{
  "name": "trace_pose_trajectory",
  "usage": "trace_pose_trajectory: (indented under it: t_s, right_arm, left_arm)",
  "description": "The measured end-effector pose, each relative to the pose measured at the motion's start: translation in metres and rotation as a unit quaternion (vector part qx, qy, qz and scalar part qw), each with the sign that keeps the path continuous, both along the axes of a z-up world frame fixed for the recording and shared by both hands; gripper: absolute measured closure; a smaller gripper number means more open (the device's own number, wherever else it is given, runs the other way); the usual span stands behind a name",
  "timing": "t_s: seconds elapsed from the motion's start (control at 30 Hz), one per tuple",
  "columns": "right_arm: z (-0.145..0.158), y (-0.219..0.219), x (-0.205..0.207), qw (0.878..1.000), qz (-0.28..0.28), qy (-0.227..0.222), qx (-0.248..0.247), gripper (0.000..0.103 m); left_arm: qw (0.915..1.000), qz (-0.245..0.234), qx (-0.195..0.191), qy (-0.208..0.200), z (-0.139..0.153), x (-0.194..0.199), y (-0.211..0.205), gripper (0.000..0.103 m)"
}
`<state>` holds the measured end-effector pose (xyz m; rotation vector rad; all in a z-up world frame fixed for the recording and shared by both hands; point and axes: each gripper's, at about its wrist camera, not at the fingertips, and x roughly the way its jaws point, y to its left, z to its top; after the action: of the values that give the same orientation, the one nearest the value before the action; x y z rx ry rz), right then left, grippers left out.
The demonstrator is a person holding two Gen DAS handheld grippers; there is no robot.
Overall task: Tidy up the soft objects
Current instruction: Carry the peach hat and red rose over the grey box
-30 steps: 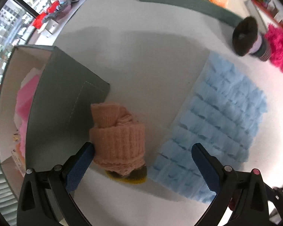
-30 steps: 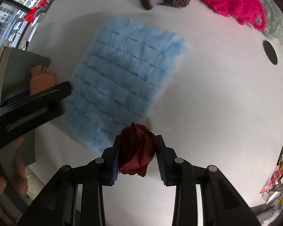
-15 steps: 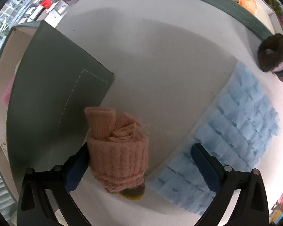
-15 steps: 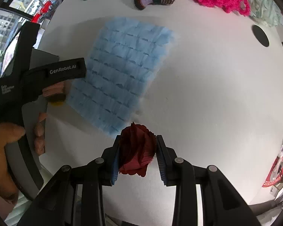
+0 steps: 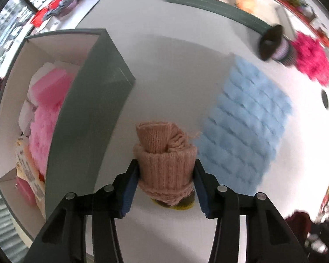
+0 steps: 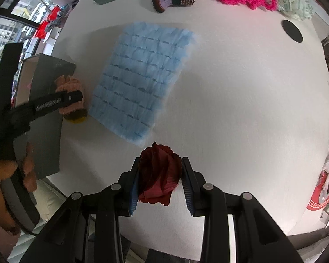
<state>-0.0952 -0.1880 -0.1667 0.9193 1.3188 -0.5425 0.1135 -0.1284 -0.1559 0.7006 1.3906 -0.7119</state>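
Left gripper [image 5: 165, 178] jaws have just been closing and now clench the rolled peach knit sock [image 5: 164, 164], upright above the table; the open grey-green box [image 5: 85, 118] lies just left (nearest hand). Right gripper [image 6: 160, 180] grips a dark red cloth bundle [image 6: 159, 177].

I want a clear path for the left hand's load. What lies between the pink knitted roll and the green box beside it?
Only bare white table separates the pink knitted roll from the green box, as the left wrist view shows.

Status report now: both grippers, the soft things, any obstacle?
Left gripper jaws just closed on peach sock. Right gripper holds red cloth. Green box beside sock; nothing in between.
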Motion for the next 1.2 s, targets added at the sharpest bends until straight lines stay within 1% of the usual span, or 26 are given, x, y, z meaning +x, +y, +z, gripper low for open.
trace_pose_trajectory:
  t_s: [0.03,0.07,0.2,0.27,0.3,0.37,0.47,0.7,0.8,0.87,1.03,1.2]
  right_arm:
    - [0.0,0.002,-0.001,1.0,0.001,0.0,0.001,0.066]
    - [0.008,0.006,-0.005,1.0,0.001,0.001,0.002,0.066]
    - [0.012,0.013,-0.017,1.0,0.0,0.006,0.008,0.066]
    - [0.008,0.018,-0.018,1.0,-0.004,0.009,0.014,0.066]
    - [0.006,0.019,-0.019,1.0,-0.005,0.011,0.017,0.066]
    - [0.004,0.025,-0.021,1.0,-0.003,0.014,0.022,0.066]
    - [0.006,0.033,-0.025,1.0,0.004,0.019,0.023,0.066]
    - [0.014,0.044,-0.02,1.0,0.016,0.018,0.018,0.066]
    - [0.02,0.044,-0.007,1.0,0.026,0.014,0.008,0.066]
    - [0.027,0.044,-0.004,0.999,0.034,0.011,-0.001,0.066]
    - [0.041,0.046,0.014,0.999,0.042,0.005,-0.018,0.066]
    - [0.046,0.052,0.033,0.999,0.047,0.003,-0.026,0.066]
  left_arm:
    - [0.9999,-0.01,-0.004,0.007,0.003,-0.005,0.006,0.053]
    - [0.9997,-0.019,-0.005,0.014,0.006,-0.011,0.013,0.053]
    - [0.998,-0.056,-0.001,0.028,0.014,-0.043,0.038,0.053]
    - [0.9963,-0.078,0.004,0.034,0.017,-0.059,0.049,0.053]
    - [0.9955,-0.088,0.005,0.035,0.019,-0.071,0.061,0.053]
    - [0.9934,-0.11,0.008,0.031,0.026,-0.084,0.071,0.053]
    - [0.9914,-0.129,0.003,0.023,0.034,-0.102,0.081,0.053]
    - [0.9914,-0.129,-0.021,0.009,0.074,-0.078,0.074,0.053]
    - [0.9919,-0.123,-0.031,0.002,0.076,-0.058,0.073,0.053]
    - [0.9921,-0.119,-0.037,-0.003,0.083,-0.056,0.069,0.053]
    - [0.9928,-0.107,-0.053,-0.011,0.092,-0.04,0.076,0.053]
    - [0.9929,-0.1,-0.063,-0.012,0.095,-0.023,0.081,0.053]
